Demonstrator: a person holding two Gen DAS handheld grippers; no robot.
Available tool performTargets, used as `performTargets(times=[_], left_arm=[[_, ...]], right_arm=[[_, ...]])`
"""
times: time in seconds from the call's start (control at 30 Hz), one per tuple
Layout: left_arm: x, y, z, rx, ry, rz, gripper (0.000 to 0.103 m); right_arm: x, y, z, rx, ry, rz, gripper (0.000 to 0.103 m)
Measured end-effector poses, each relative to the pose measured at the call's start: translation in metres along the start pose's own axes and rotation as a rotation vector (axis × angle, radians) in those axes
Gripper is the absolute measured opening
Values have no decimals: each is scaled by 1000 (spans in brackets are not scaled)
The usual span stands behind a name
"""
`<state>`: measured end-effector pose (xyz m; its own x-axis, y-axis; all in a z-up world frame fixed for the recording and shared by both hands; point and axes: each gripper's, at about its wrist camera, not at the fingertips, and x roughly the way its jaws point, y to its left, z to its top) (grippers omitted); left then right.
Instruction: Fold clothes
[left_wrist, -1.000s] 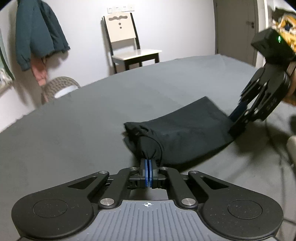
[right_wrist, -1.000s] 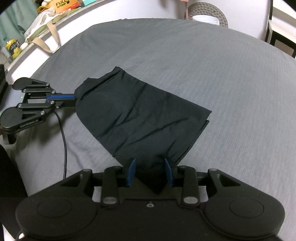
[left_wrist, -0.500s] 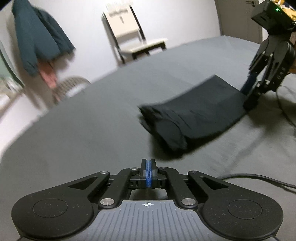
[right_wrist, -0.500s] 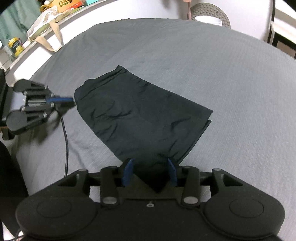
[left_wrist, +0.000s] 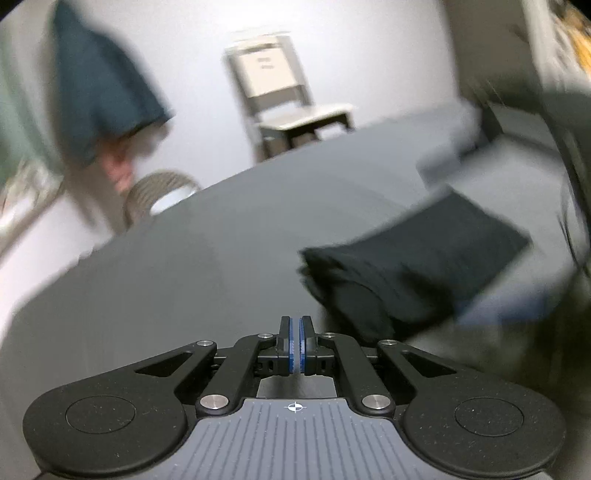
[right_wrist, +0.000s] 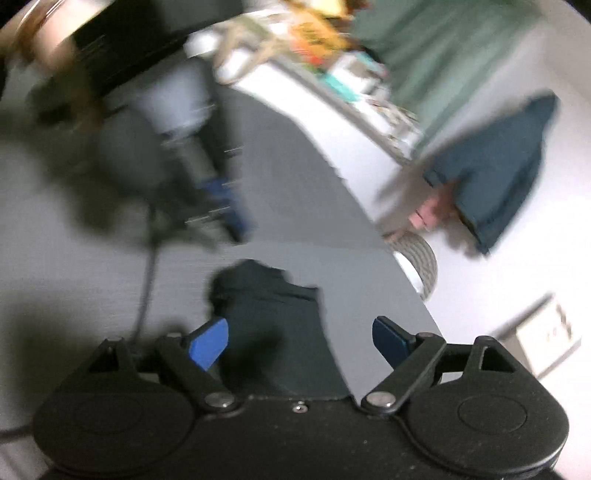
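Garment (left_wrist: 413, 266) free; R hand-held gripper (right_wrist: 299, 339) agape.

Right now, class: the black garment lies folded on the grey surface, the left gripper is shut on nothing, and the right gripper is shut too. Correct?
Not quite. The right gripper is open, its blue fingers spread wide in the right wrist view. The rest stands: the black garment lies folded on the grey surface, and the left gripper is shut on nothing.

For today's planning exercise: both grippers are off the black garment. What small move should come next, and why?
Probably steady both grippers above the black garment first. The left gripper is shut and empty, the right gripper is open and holds nothing, and both views are motion-blurred, so the garment's edges are hard to pick out.
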<state>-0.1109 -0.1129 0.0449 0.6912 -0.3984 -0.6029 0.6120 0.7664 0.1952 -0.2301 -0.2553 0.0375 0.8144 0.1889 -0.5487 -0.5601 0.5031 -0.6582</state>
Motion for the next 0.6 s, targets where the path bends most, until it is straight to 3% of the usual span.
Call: performTargets(times=[0.17, 0.5, 0.6], left_arm=[[-1, 21, -3, -186, -17, -50, 3], [5, 50, -13, -475, -32, -151, 3], [12, 60, -19, -589, -26, -193, 3]], right_arm=[[29, 38, 14, -178, 83, -51, 74], [69, 47, 29, -323, 187, -173, 74], [79, 44, 33, -315, 212, -179, 74]])
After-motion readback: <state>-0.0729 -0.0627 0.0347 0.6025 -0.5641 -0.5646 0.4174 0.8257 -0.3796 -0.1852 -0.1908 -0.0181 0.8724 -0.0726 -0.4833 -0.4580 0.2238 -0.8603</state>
